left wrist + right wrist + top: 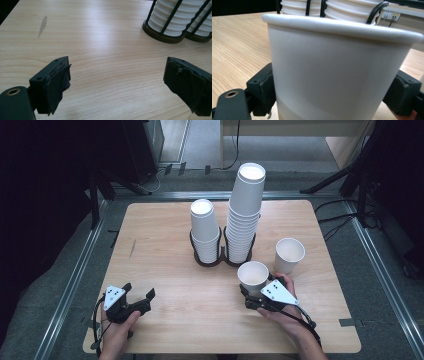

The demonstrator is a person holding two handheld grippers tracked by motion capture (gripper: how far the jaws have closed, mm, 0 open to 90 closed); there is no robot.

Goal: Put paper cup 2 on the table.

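An upright white paper cup [253, 276] stands on the wooden table [165, 270], right of centre near the front. My right gripper [256, 289] comes at it from the near side, and its jaws sit against both sides of the cup's lower wall. Seen close up in the right gripper view, the cup [337, 75] sits between the two black pads [263, 87] of the right gripper [332, 95]. My left gripper [139, 291] rests open near the front left with nothing between its pads [58, 82]; bare table shows in the gap of the left gripper [117, 75].
Two stacks of white cups stand in a black wire holder [222, 260] at the table's middle back: a short stack [204, 227] and a taller stack [245, 215]. Another loose cup [289, 255] stands to the right. The holder's base [160, 36] lies ahead of the left gripper.
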